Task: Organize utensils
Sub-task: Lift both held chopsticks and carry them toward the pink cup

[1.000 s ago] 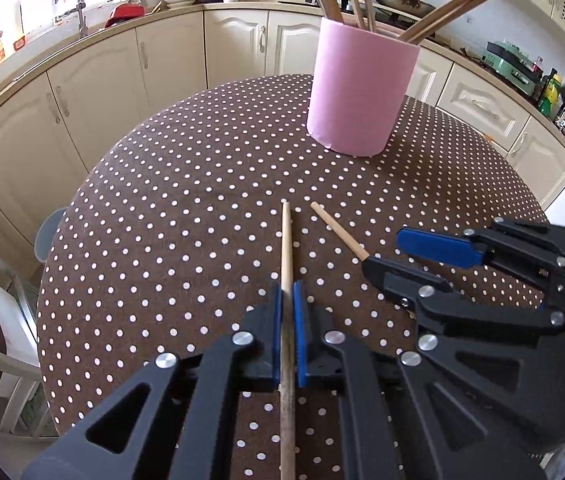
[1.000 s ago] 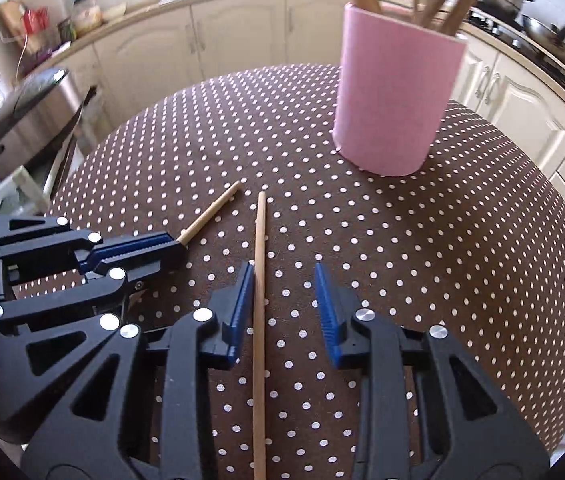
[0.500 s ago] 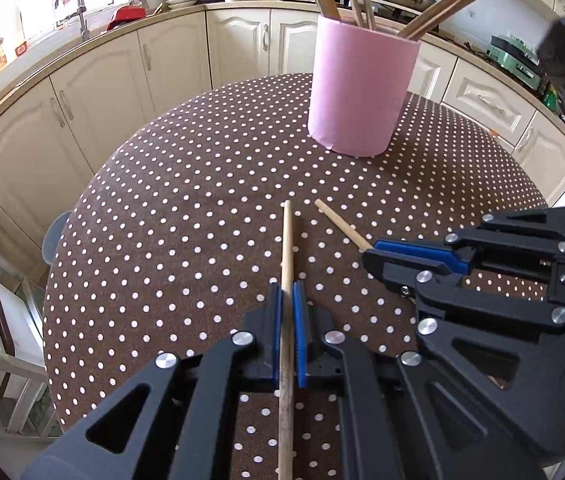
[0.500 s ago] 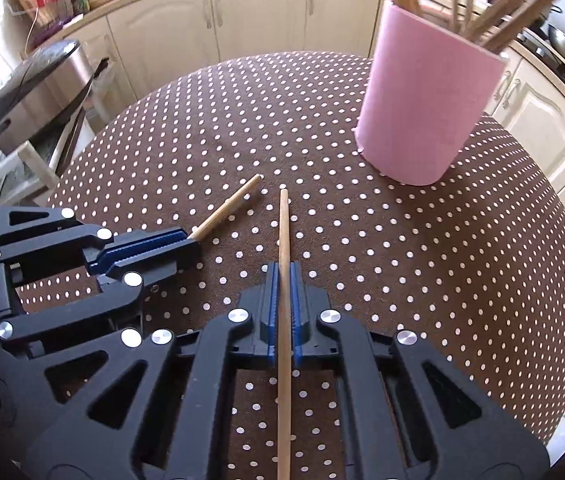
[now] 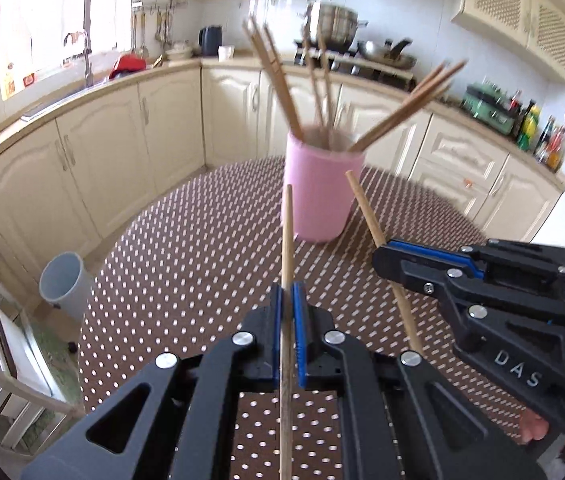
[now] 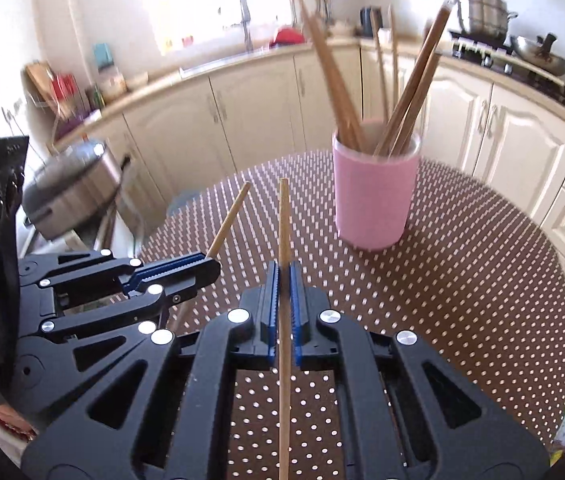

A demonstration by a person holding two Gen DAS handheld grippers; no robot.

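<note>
left gripper (image 5: 287, 312): blue pads clamped tight on one wooden chopstick (image 5: 285, 240); the stick runs straight out along the fingers, tip raised off the table.
right gripper (image 6: 281, 292): also pinched on its own second chopstick (image 6: 283, 232), same pose, stick centred between the pads.
pair: in the right wrist view the other gripper sits just to the side with its stick angled inward; tips near each other, not touching as far as I can tell.
pink cup (image 6: 374, 196): upright on the dotted tablecloth (image 6: 462, 280), ahead of both grippers, a little right of the right-hand stick's line; already holds a fan of chopsticks leaning outward.
step in hand (judgement): carry both sticks over to the cup and drop them in, tip first.
how to do it well: tilt each stick toward vertical before reaching the rim; both look too flat now to go in.
entry gap: aim for the open middle or near side of the mouth; the leaning sticks crowd the far and side rim.
order: probably one at a time, so the two grippers do not bump over a narrow opening.
release: loosen only once the lower end is well inside the cup, or the stick tips out.
risk: pushing the cup wall or the leaning sticks could topple it; the cup looks light. Background is blurred.
</note>
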